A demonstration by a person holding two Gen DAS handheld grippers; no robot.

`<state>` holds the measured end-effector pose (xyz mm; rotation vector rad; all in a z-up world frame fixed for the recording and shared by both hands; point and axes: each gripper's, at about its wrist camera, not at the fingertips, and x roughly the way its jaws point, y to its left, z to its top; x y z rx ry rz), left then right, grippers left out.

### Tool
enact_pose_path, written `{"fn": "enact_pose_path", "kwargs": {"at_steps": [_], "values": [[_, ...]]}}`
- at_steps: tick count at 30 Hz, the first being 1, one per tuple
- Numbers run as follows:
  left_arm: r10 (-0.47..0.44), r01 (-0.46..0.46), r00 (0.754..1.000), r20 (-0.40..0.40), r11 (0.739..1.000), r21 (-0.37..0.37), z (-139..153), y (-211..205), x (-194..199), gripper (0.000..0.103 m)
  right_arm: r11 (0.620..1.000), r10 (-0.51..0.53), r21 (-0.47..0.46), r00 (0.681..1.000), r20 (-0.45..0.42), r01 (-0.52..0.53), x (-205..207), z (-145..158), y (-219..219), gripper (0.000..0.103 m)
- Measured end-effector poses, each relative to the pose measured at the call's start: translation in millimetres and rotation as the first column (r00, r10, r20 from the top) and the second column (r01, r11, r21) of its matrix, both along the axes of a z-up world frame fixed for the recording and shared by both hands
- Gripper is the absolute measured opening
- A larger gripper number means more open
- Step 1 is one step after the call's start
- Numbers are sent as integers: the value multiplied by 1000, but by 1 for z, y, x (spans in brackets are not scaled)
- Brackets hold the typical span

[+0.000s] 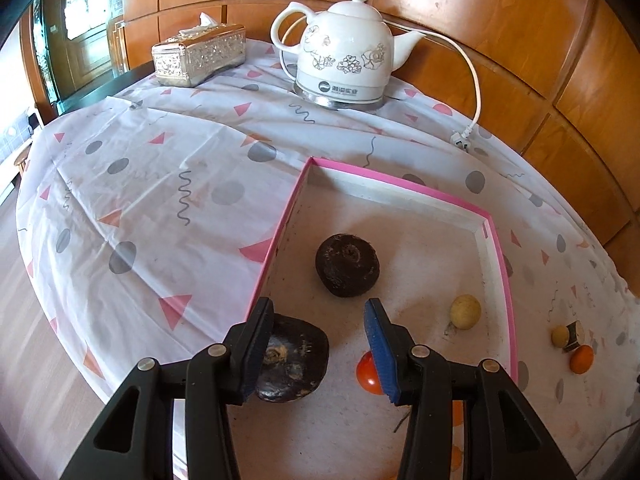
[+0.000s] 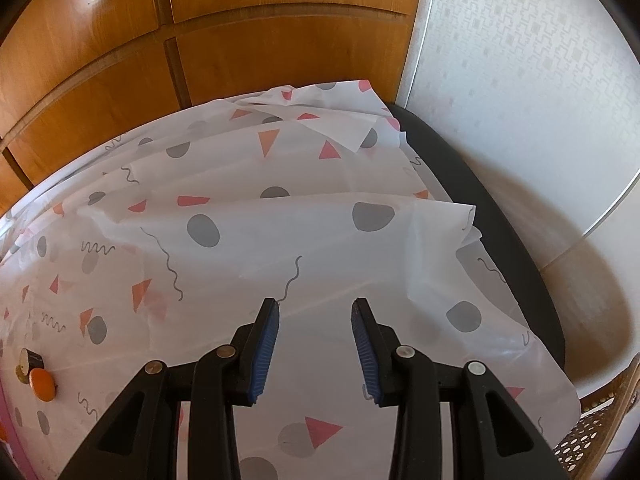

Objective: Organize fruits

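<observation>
A pink-rimmed shallow box (image 1: 400, 181) lies on the patterned tablecloth. Inside it are a dark round fruit (image 1: 347, 265), a dark glossy fruit (image 1: 294, 364) beside my left finger, a small yellow fruit (image 1: 465, 311) and a red-orange fruit (image 1: 368, 374) partly hidden behind my right finger. My left gripper (image 1: 318, 312) is open and empty above the box's near part. Outside the box lie a small orange fruit (image 1: 581, 359), which also shows in the right wrist view (image 2: 42, 384), a pale round fruit (image 1: 560, 335) and a short wooden cylinder (image 1: 574, 335). My right gripper (image 2: 316, 316) is open and empty over bare tablecloth.
A white ceramic kettle (image 1: 344, 60) with cord and plug (image 1: 460, 138) stands at the back. A silver tissue box (image 1: 199, 56) stands at the back left. Wooden wall panels (image 2: 240, 40) lie behind the table. The cloth is wrinkled near the table's dark right edge (image 2: 500, 240).
</observation>
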<state>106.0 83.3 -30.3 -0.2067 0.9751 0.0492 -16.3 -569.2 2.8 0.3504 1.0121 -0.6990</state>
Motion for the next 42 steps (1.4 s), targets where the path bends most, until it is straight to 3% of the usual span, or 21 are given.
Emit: {"fn": "enact_pose_path", "kwargs": {"at_steps": [17, 42], "values": [[68, -68, 998, 16, 997, -28, 13, 3, -18, 50, 1000, -12, 2, 1000, 3, 12, -3, 0, -3, 38], [95, -95, 994, 61, 995, 1, 29, 3, -39, 62, 998, -52, 20, 998, 21, 51, -8, 0, -6, 38]]}}
